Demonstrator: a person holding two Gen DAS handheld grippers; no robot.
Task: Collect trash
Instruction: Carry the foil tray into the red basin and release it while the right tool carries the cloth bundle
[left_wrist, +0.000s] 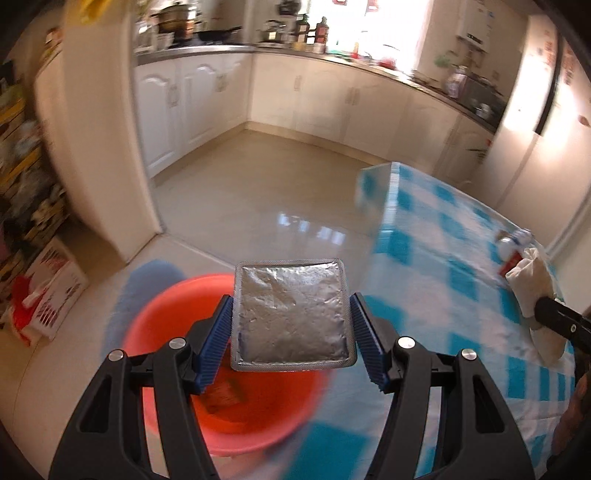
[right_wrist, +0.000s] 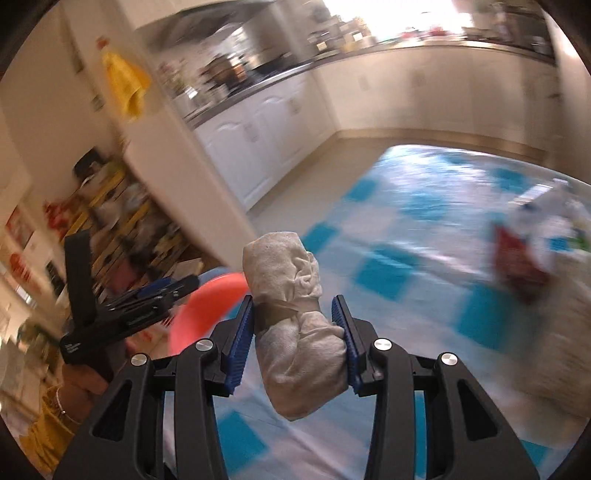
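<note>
In the left wrist view, the left gripper (left_wrist: 291, 328) holds a flat silver foil packet (left_wrist: 290, 314) in the middle of the frame. Its two blue pads press on the packet's left and right edges. The packet hangs right above a red tub (left_wrist: 162, 317) that sits low in the frame, on the shiny floor (left_wrist: 258, 192). Something brownish lies inside the tub, but it is too blurry to tell what it is.

To the right is a table with a blue and white checked cloth (left_wrist: 443, 273). At the far right edge of that frame, more trash (left_wrist: 515, 245) lies on the cloth (it looks like a small bottle and a red wrapper).

In the right wrist view, the right gripper (right_wrist: 297, 341) squeezes a rolled-up, crumpled paper towel (right_wrist: 295, 325) between its blue pads. A strip of tape goes around the towel. It is held over the checked cloth, in the lower middle of the frame. The tub's red rim peeks out just left of it. The other gripper shows at the left edge, held by a hand (right_wrist: 79, 384) with a yellow sleeve.
</note>
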